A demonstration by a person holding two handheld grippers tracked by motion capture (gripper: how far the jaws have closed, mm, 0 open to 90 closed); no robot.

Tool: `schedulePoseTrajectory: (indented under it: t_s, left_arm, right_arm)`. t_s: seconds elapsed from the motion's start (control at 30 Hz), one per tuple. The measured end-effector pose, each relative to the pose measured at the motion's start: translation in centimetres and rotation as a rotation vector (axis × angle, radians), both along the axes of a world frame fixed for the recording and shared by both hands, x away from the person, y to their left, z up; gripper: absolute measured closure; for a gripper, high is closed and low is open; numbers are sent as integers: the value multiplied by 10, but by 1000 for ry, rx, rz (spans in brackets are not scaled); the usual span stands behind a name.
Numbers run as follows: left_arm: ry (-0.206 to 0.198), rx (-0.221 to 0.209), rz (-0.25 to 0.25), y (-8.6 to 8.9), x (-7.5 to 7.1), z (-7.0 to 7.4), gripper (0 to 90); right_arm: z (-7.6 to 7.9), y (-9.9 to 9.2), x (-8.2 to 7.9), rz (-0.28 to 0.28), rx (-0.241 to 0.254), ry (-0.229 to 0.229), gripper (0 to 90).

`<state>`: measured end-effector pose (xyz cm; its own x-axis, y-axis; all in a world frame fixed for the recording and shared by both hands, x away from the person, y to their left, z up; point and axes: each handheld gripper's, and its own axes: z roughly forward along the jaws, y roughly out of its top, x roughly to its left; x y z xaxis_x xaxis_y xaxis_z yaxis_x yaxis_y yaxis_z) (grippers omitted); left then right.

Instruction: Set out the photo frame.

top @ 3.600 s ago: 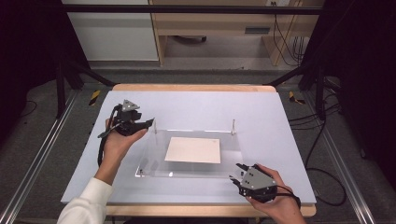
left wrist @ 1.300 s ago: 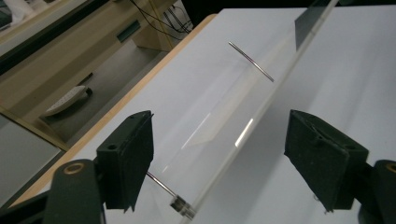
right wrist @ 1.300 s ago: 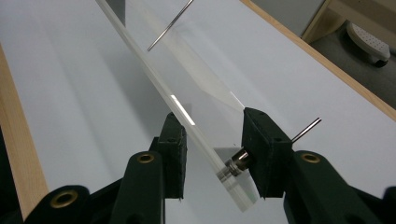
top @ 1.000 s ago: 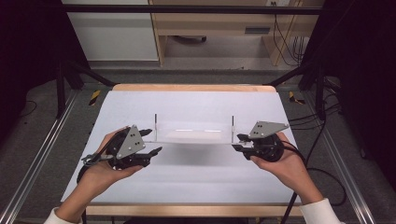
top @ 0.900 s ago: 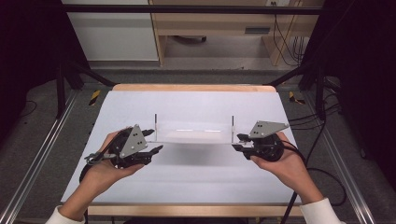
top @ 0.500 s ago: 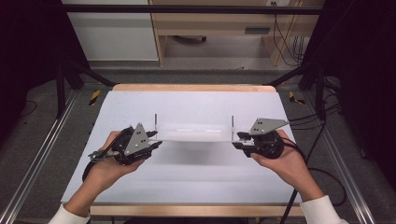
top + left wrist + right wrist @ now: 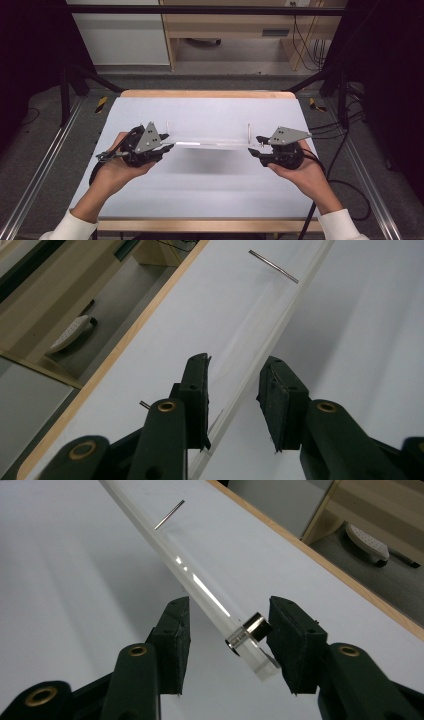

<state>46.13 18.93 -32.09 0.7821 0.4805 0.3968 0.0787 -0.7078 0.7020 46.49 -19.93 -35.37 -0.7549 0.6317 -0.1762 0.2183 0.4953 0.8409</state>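
A clear acrylic frame point(image 7: 210, 143) hangs edge-on above the white table, casting a shadow, with two thin metal pins point(image 7: 248, 127) standing up from it. My left gripper point(image 7: 167, 146) is at its left end; in the left gripper view the jaws point(image 7: 232, 385) sit tight around the plate's edge point(image 7: 280, 325), having closed down on it a moment ago. My right gripper point(image 7: 255, 145) is at the right end. Its jaws point(image 7: 231, 605) have just been opening: the plate point(image 7: 165, 555) lies between them, a metal standoff point(image 7: 252, 627) rests against one pad, and a gap shows at the other.
The white table sheet point(image 7: 210, 200) has a wooden rim point(image 7: 205, 93) at the far side. Black frame rails run along both sides, and cables point(image 7: 345, 145) trail at the right. A yellow-and-black tool point(image 7: 101, 103) lies off the far left corner.
Earlier the frame lay flat on the table over a pale sheet, with the hands apart. Now it is edge-on between both grippers. In the last second the hands barely moved.
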Motion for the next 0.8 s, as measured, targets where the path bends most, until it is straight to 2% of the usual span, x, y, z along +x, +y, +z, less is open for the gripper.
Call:
schedulePoseTrajectory:
  t_s: [0.13,0.2,0.33,0.67,0.8]
  left_arm:
    - [10,1,-7,0,7,5,648]
    - [14,1,-12,1,11,7,648]
    - [23,-3,-22,1,21,14,647]
    - [55,1,-36,0,62,35,631]
    - [62,-18,-27,0,76,39,616]
  right_arm:
    - [-1,0,7,-23,-11,-4,547]
    - [-1,-1,10,-27,-3,-18,590]
    - [4,-3,18,-18,10,-15,596]
    - [15,-4,45,-53,43,-34,586]
    - [18,-3,57,-73,58,-40,573]
